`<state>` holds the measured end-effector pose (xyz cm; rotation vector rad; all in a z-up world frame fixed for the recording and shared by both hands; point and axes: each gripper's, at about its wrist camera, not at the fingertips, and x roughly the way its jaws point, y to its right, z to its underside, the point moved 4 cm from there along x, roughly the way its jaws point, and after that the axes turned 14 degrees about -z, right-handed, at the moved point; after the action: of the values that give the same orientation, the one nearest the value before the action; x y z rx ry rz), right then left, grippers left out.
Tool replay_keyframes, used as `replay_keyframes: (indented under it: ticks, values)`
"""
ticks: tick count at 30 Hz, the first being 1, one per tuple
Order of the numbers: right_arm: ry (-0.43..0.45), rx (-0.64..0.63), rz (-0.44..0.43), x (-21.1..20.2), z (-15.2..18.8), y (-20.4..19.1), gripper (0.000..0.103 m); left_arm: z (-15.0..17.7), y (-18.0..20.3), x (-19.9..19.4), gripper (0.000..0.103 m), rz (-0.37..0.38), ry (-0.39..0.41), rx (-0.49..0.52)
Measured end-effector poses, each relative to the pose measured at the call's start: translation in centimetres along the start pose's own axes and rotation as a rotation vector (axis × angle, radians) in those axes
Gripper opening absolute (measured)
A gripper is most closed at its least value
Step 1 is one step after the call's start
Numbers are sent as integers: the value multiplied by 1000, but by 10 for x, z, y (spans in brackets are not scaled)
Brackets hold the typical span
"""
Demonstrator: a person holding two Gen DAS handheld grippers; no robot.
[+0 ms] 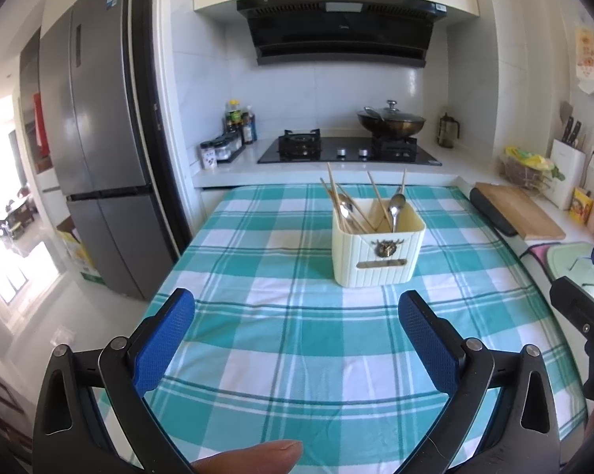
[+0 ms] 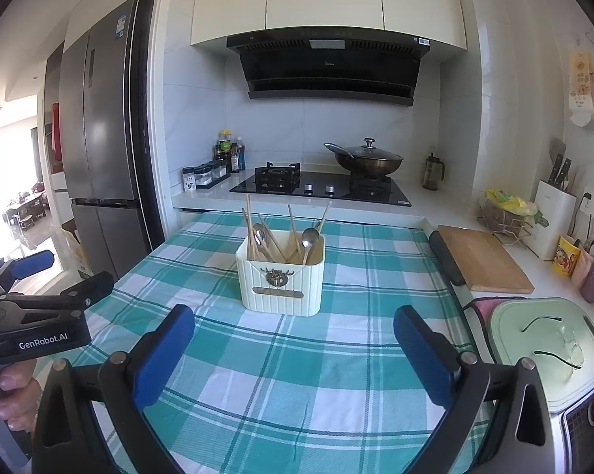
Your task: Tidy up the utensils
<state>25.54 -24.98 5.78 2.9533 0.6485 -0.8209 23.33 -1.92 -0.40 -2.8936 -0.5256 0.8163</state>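
**Left wrist and right wrist views: both grippers wide and empty, utensils standing in the holder**

Left wrist view first, and we see our left gripper (image 1: 297,316) hanging over the checked tablecloth (image 1: 281,347) with its blue fingers (image 1: 166,335) spread wide, nothing between them. A fingertip (image 1: 253,454) of the person pokes in at the bottom edge. Straight ahead, well apart from the fingers, the cream utensil holder (image 1: 378,252) stands upright on the table. Inside it we count two metal spoons (image 1: 395,207), bowls up, and a bunch of wooden chopsticks (image 1: 336,193) leaning at loose angles.

Over to the right wrist view, and our right gripper (image 2: 295,330) is released too, its fingers (image 2: 423,349) parted over bare cloth. The holder (image 2: 281,276) sits just ahead and slightly left of centre, with spoons (image 2: 309,239) and chopsticks (image 2: 251,225) inside. At the far left we catch the left gripper (image 2: 36,272), held by a hand (image 2: 12,399).

Behind the table, a lidded wok (image 2: 366,160) rests on the gas hob (image 2: 320,187); a wooden cutting board (image 2: 484,260) lies to the right, and near it a pale green lid (image 2: 549,351).
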Motion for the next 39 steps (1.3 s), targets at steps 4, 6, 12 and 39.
replay_keyframes:
  ticks: [4, 6, 12, 39]
  values:
    - [-1, 0, 0, 0, 0, 0, 103, 1, 0, 0, 103, 2, -2, -2]
    - [0, -2, 2, -1, 0, 0, 103, 1, 0, 0, 103, 1, -1, -2]
    - [0, -7, 3, -2, -1, -1, 103, 1, 0, 1, 103, -1, -2, -1]
    - [-8, -14, -5, -4, -1, -3, 103, 4, 2, 1, 103, 2, -13, 7]
